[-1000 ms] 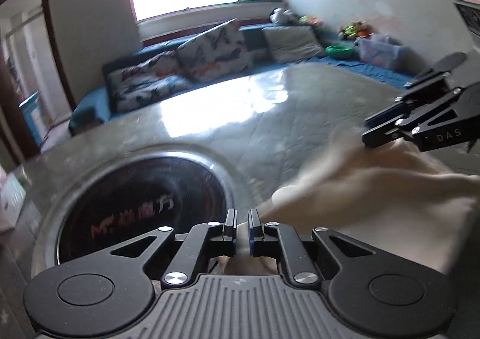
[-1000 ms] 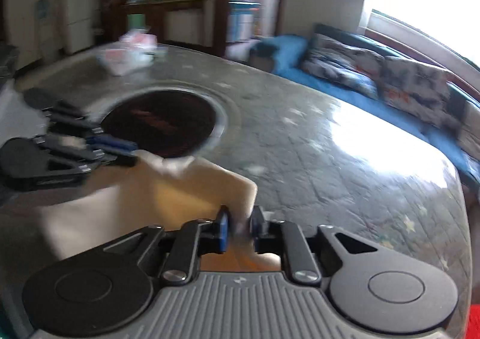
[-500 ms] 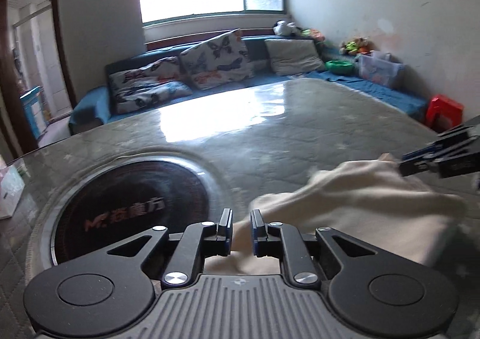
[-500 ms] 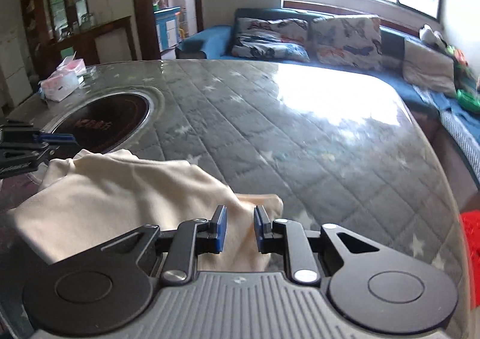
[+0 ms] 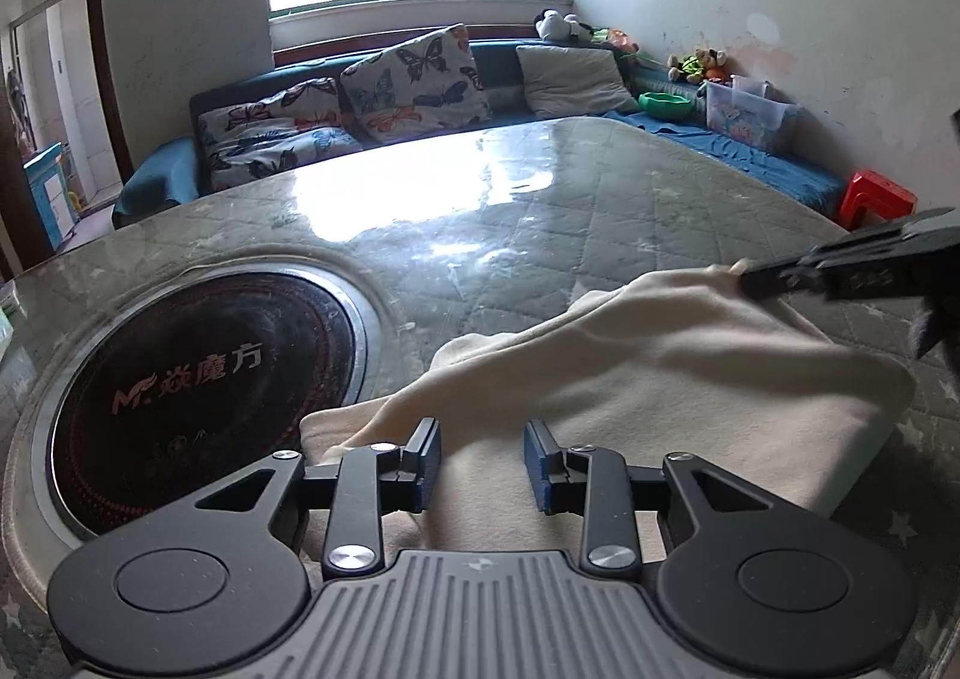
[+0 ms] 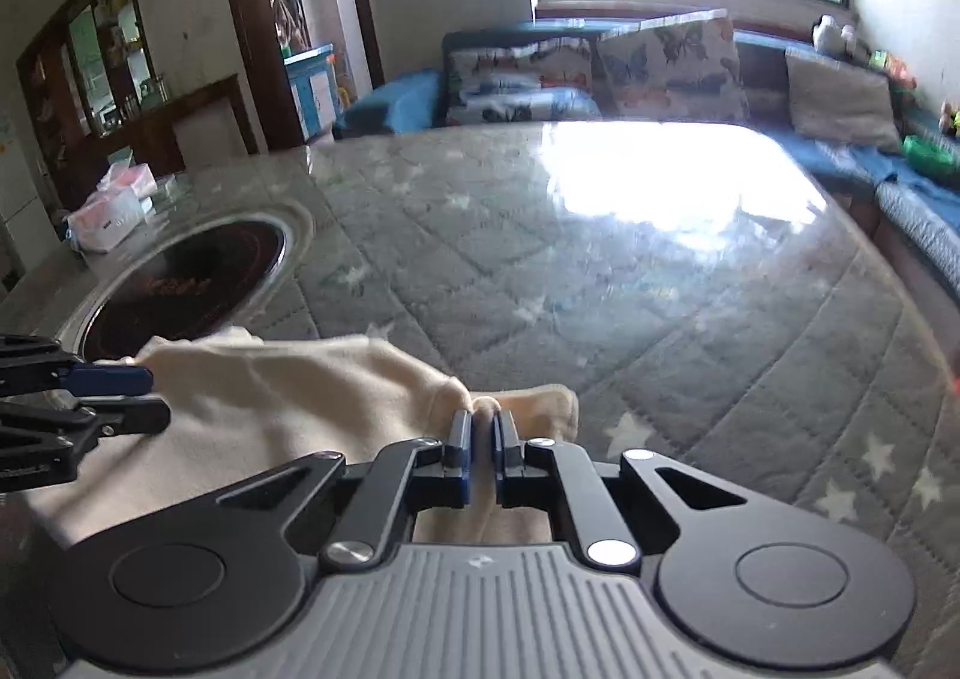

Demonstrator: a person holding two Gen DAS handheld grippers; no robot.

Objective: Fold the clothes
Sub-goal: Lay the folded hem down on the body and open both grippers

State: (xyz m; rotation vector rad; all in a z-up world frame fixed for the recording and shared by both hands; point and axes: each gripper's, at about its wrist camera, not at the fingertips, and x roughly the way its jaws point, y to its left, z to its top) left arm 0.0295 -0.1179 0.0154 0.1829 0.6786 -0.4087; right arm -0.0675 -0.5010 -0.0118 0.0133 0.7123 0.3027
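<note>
A cream garment lies folded on the quilted grey table cover, also in the right wrist view. My left gripper is open over the garment's near left edge, its jaws apart with cloth lying between and below them. My right gripper is shut on a pinched fold of the cream garment at its right corner. The right gripper shows at the right edge of the left wrist view, holding the cloth's far corner. The left gripper shows at the left of the right wrist view.
A round black cooktop is set into the table left of the garment. A tissue pack sits at the far left edge. A blue sofa with butterfly cushions runs behind the table. A red stool stands at right.
My left gripper has opened and let go of the garment. The garment has come down flat onto the table, and my right gripper has closed tighter on its corner.
</note>
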